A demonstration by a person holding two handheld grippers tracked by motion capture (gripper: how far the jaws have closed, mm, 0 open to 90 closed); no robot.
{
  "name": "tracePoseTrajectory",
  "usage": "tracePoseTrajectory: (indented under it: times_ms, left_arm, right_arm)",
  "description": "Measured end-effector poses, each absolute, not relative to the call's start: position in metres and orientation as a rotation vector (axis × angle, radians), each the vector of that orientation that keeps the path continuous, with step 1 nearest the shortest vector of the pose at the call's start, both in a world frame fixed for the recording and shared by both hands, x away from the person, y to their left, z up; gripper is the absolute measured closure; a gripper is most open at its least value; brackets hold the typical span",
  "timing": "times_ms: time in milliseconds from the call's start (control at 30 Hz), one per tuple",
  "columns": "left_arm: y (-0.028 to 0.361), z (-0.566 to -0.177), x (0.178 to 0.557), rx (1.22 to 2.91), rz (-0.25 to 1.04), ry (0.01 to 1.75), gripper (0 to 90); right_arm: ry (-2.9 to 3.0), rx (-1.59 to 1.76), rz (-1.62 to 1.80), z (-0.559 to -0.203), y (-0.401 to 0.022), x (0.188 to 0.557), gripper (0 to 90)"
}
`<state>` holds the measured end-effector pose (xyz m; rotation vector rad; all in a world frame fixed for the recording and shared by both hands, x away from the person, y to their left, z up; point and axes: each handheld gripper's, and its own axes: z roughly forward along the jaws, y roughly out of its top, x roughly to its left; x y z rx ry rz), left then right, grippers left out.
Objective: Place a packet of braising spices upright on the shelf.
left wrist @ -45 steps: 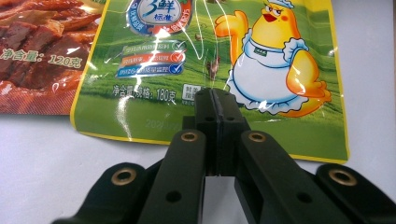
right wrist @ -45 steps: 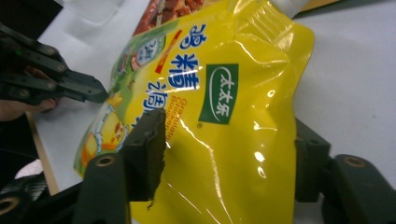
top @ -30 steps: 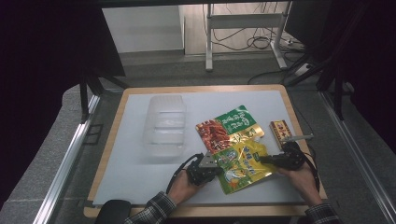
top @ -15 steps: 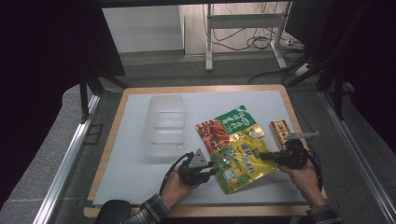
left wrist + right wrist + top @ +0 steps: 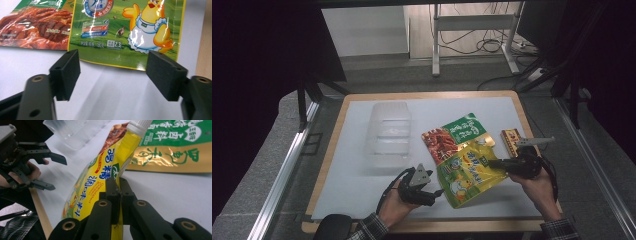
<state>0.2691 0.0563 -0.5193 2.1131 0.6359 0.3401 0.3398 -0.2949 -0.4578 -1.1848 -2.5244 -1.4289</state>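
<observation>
A yellow-green spouted pouch (image 5: 469, 172) printed with a cartoon chicken lies tilted on the white mat, its right edge raised. My right gripper (image 5: 494, 163) is shut on that edge; in the right gripper view the jaws (image 5: 119, 195) pinch the pouch (image 5: 100, 177) below its white cap (image 5: 137, 125). My left gripper (image 5: 437, 192) sits just off the pouch's lower left corner. Its jaws have just been opening and now stand open (image 5: 115, 72) with nothing between them. The pouch (image 5: 125, 30) lies just beyond the pads.
A red and green food pouch (image 5: 457, 135) lies partly under the yellow one. A clear plastic container (image 5: 388, 132) stands to the left of the pouches. A small brown box (image 5: 510, 139) rests near the right gripper. The wooden table edge (image 5: 427, 226) runs along the front.
The left gripper's jaws opened, let go of the pouch's corner and drew back a little. The right gripper rose slightly with the pouch's edge in its grip.
</observation>
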Motion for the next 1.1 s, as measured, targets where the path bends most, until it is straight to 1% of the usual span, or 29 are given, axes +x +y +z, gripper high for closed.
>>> tracePoseTrajectory:
  times_ms: [67,200,300,533,867,1100]
  left_arm:
    - [0.059,-0.519,0.267,2.106,0.334,0.644,24.4]
    - [0.063,-0.520,0.263,2.115,0.322,0.671,12.0]
    - [0.066,-0.519,0.260,2.120,0.326,0.674,8.4]
    - [0.081,-0.517,0.256,2.069,0.307,0.702,6.1]
    - [0.092,-0.519,0.251,2.054,0.327,0.723,4.5]
    - [0.097,-0.519,0.246,2.030,0.363,0.724,1.5]
  right_arm:
    - [-2.527,-1.166,-1.453,-0.455,-0.293,0.340,88.1]
    - [-2.532,-1.147,-1.462,-0.449,-0.288,0.340,88.1]
    - [-2.536,-1.124,-1.466,-0.443,-0.283,0.341,88.3]
    - [-2.565,-1.051,-1.475,-0.428,-0.268,0.342,88.6]
    - [-2.596,-0.987,-1.473,-0.408,-0.254,0.344,88.9]
    - [-2.624,-0.956,-1.479,-0.395,-0.248,0.346,89.0]
